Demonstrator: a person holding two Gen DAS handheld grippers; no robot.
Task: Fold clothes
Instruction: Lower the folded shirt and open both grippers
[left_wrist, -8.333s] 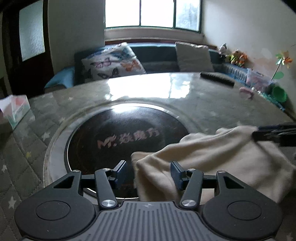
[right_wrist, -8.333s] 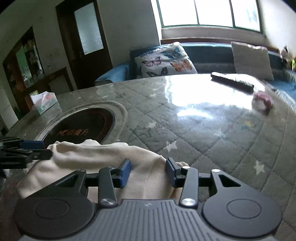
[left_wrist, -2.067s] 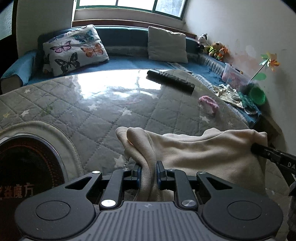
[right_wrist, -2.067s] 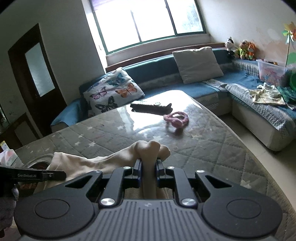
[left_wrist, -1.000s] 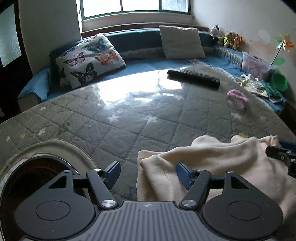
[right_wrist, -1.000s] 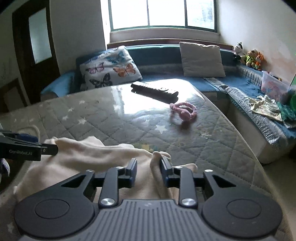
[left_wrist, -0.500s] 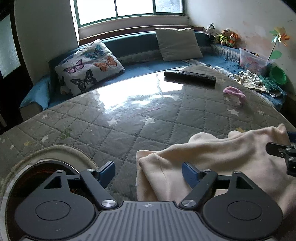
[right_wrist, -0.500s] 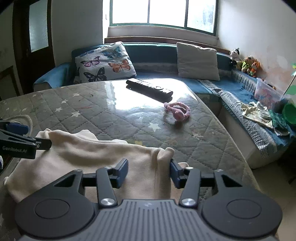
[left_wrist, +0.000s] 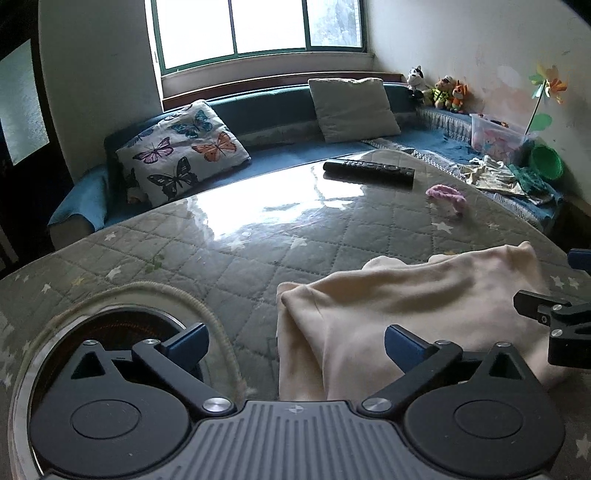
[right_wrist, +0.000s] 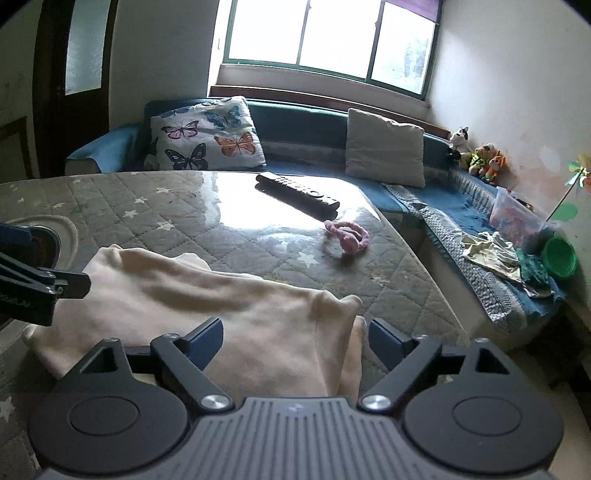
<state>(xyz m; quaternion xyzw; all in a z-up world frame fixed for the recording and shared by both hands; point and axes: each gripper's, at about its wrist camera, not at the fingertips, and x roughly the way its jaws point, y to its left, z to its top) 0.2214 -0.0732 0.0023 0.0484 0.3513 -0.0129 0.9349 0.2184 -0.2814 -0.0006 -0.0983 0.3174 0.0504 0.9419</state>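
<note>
Quilted table (left_wrist: 229, 258) w/ cream garment (left_wrist: 406, 306), remote (left_wrist: 369, 170), pink scrunchie (left_wrist: 445, 192) on it.

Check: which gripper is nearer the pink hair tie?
Right. The right gripper sits at the cream garment's end on the pink hair tie's side; the left gripper is at the far end.

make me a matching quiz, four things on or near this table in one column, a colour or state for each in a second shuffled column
Things:
1. garment
2. remote control
3. hair tie
4. left tool

Colour or state:
A. black, lying at the far side of the table
B. open, jaws just widened, pads clear of the cloth
C. cream, folded over on the quilted cover
D. pink, a loose loop near the table edge

Pairs: 1-C, 2-A, 3-D, 4-B
</note>
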